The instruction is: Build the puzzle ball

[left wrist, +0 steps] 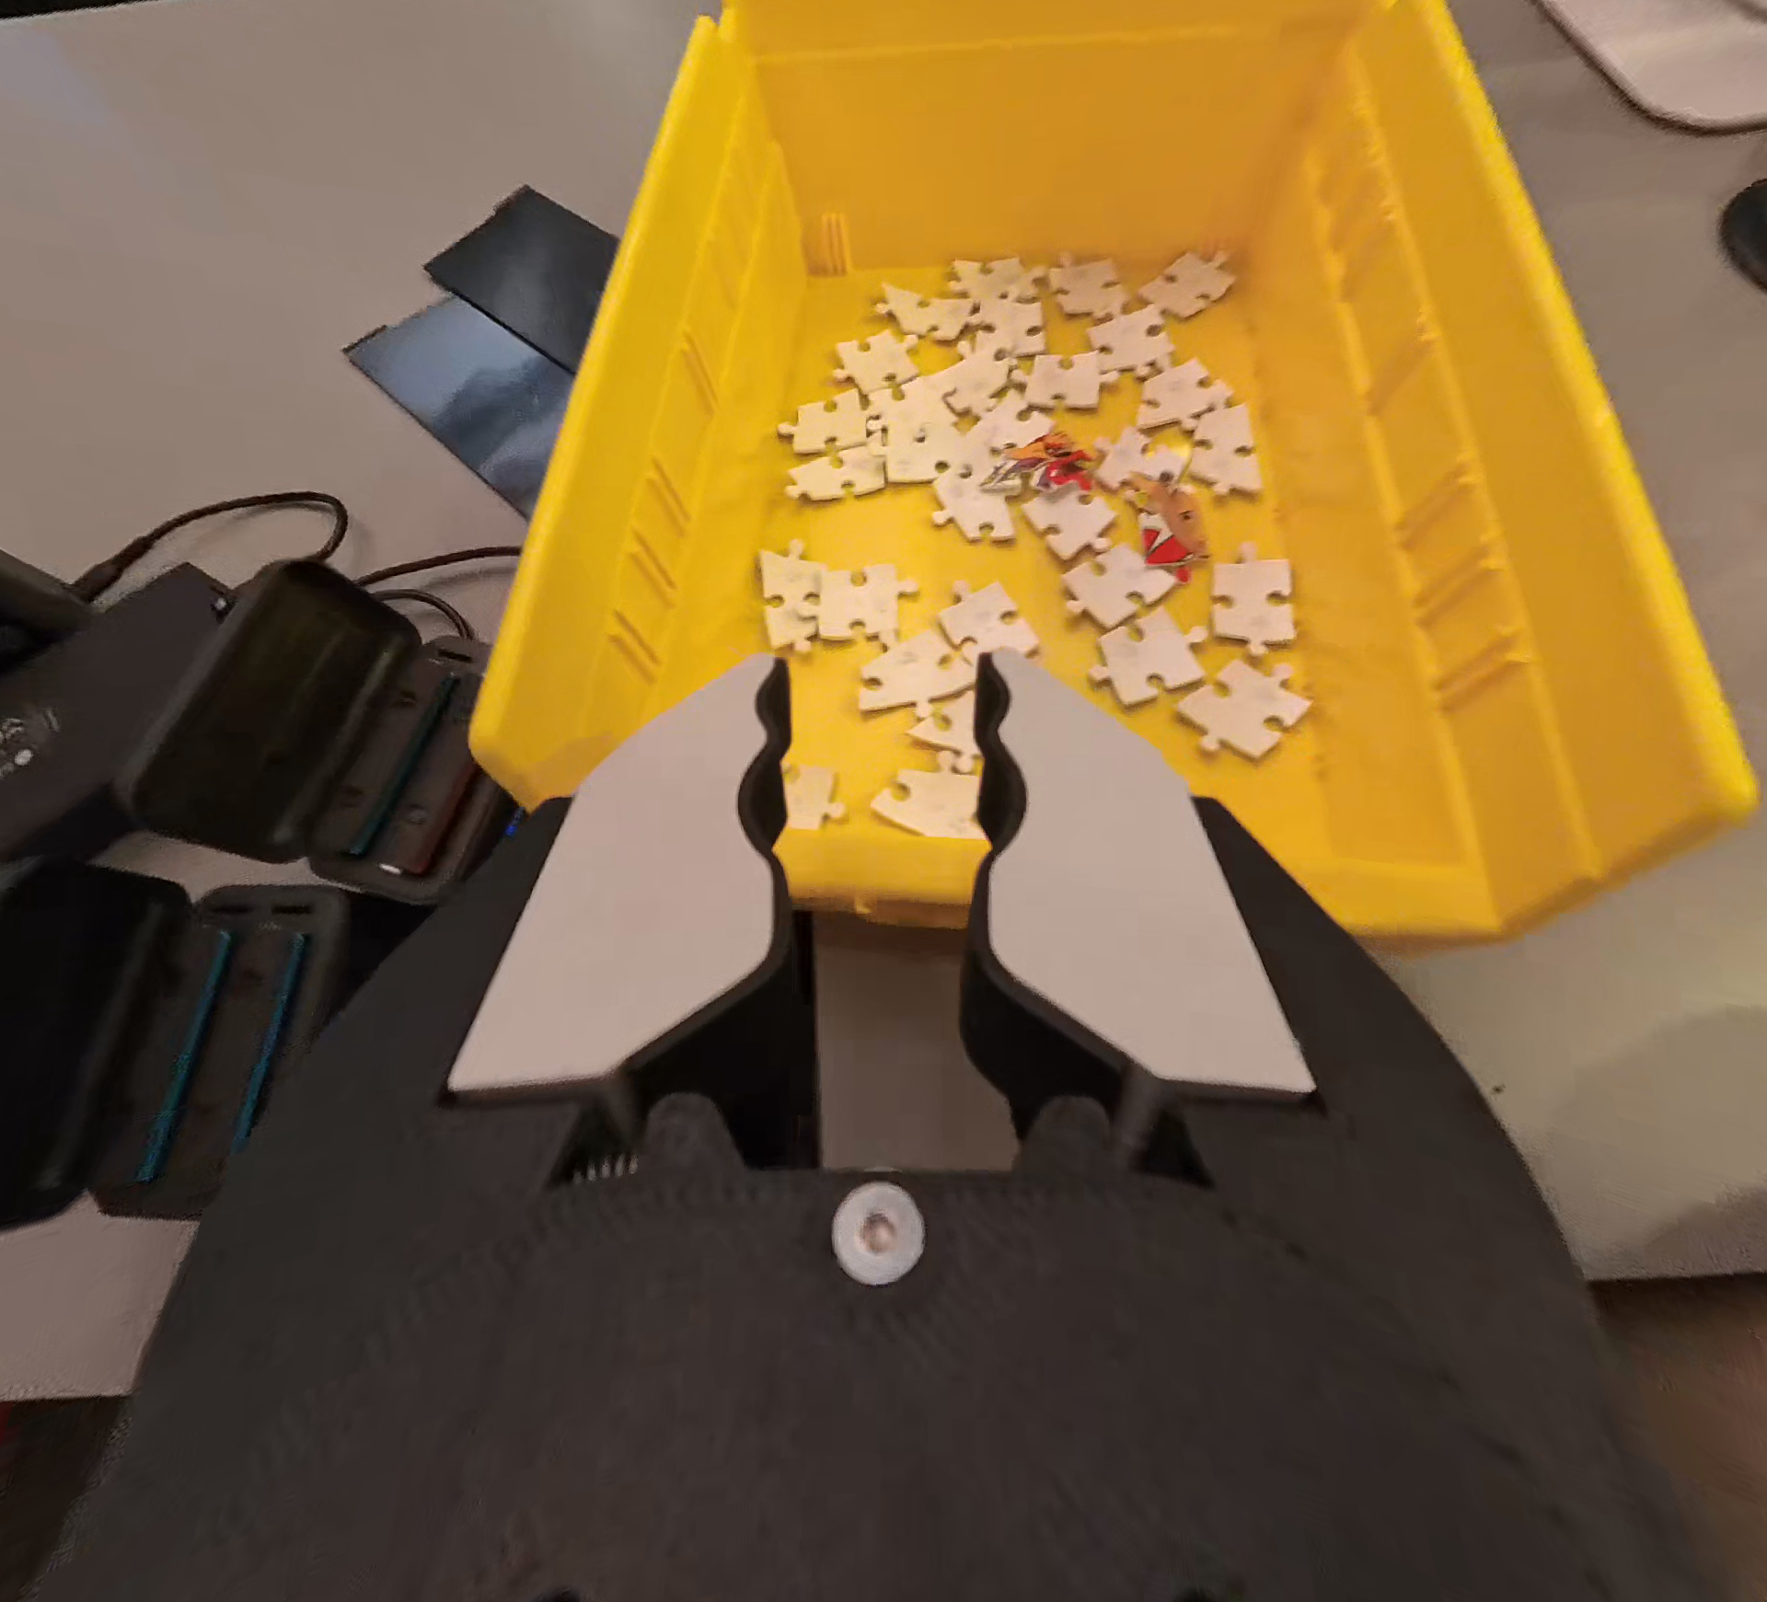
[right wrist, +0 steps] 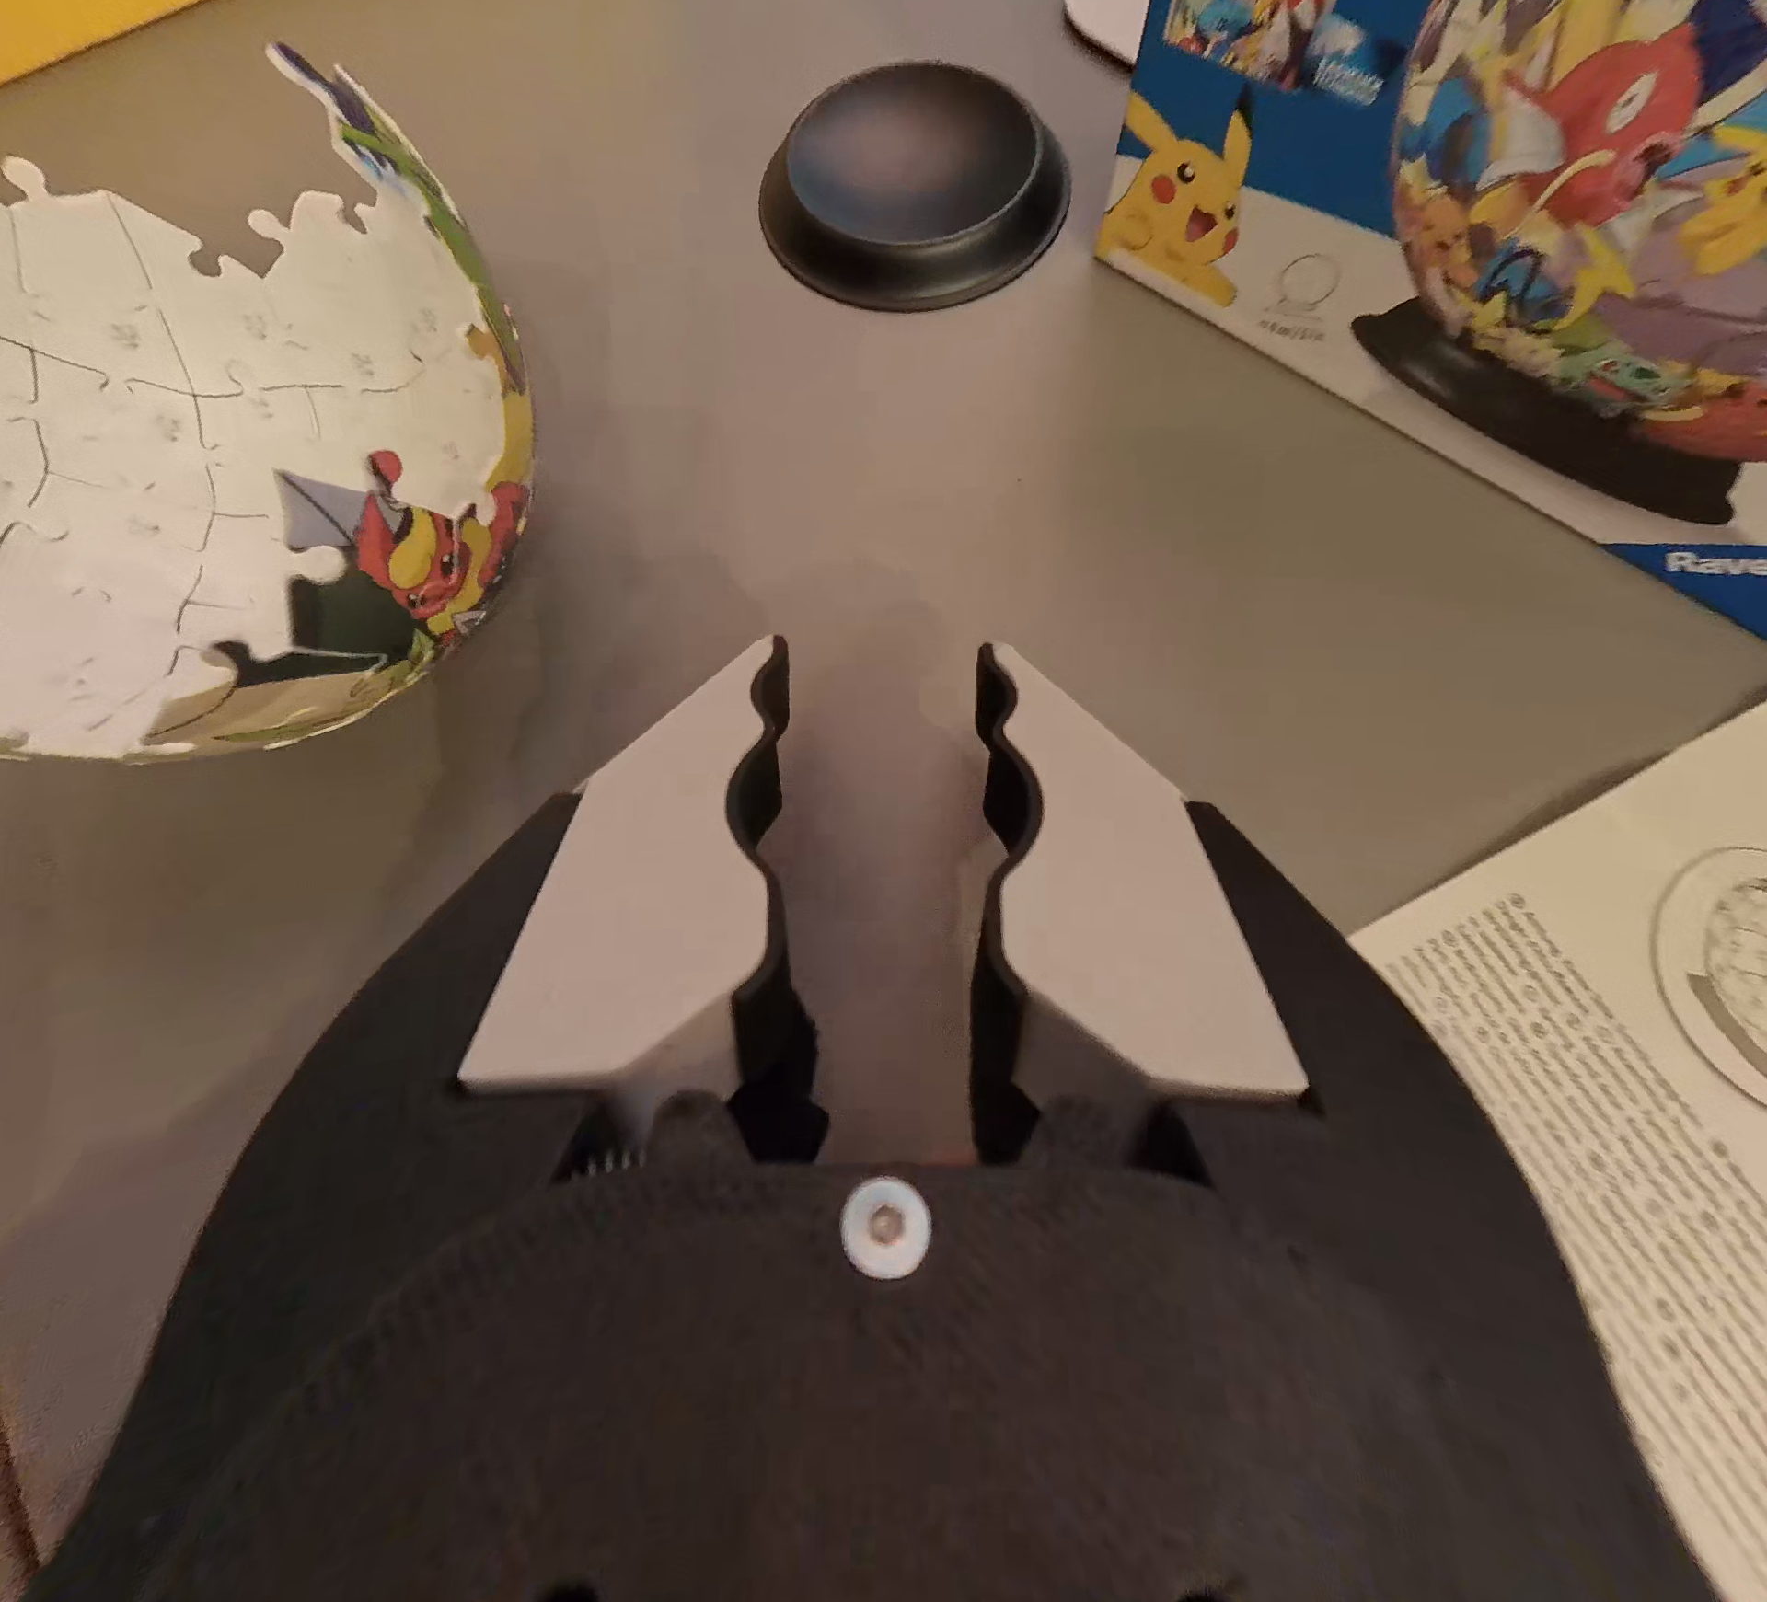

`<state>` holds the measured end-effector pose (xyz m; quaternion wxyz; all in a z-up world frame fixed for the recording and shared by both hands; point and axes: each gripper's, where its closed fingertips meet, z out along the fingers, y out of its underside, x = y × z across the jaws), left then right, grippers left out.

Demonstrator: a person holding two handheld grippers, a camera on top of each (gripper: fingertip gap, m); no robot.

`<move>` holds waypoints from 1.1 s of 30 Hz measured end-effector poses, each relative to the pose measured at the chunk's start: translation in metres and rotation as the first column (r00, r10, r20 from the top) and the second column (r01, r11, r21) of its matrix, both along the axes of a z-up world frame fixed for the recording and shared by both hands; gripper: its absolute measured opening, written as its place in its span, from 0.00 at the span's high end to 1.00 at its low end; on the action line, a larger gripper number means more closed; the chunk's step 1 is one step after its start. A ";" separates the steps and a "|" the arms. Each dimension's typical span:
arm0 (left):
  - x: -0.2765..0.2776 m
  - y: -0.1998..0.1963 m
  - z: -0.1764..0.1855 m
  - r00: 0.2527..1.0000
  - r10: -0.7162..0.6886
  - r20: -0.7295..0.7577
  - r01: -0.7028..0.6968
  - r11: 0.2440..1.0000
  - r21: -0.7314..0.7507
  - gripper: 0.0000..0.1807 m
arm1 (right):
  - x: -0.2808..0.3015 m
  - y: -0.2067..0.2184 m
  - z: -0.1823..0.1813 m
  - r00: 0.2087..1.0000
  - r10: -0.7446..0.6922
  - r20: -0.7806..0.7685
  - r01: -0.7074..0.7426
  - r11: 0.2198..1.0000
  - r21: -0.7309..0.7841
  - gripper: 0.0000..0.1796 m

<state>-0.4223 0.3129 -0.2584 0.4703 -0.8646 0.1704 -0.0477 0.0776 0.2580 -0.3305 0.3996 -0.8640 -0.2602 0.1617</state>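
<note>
Left tool (left wrist: 883, 667) hangs spread and empty over the near rim of the yellow bin (left wrist: 1492, 504), and we see the loose pieces (left wrist: 1014, 485) lying just ahead and below it. Our right tool (right wrist: 882, 657) is also spread, holding nothing, with the half-built ball (right wrist: 239, 447) off to its left on the worktop (right wrist: 956, 504). Only the right view shows the ball, the black stand (right wrist: 913, 203) and the box (right wrist: 1492, 170); only the left shows the pieces, so we judge the left nearer for picking.

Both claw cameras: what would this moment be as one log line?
left claw: open above yellow plastic bin | right claw: open, empty | half-built puzzle ball: on table
</note>
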 end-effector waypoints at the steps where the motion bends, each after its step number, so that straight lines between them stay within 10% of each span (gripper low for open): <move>1: -0.002 0.003 -0.003 0.999 -0.022 -0.042 0.021 0.999 -0.025 0.80 | -0.001 0.000 -0.004 1.000 0.003 0.000 -0.003 1.000 -0.012 0.79; 7: -0.016 0.032 0.007 0.936 -0.066 -0.345 0.061 0.998 -0.025 0.97 | -0.002 0.004 -0.012 1.000 0.012 -0.002 -0.012 0.999 -0.046 0.79; 33: 0.043 0.040 -0.066 0.728 -0.645 -0.230 0.438 0.697 -0.568 0.79 | -0.003 0.002 -0.014 0.997 0.034 -0.064 -0.039 0.995 -0.088 0.80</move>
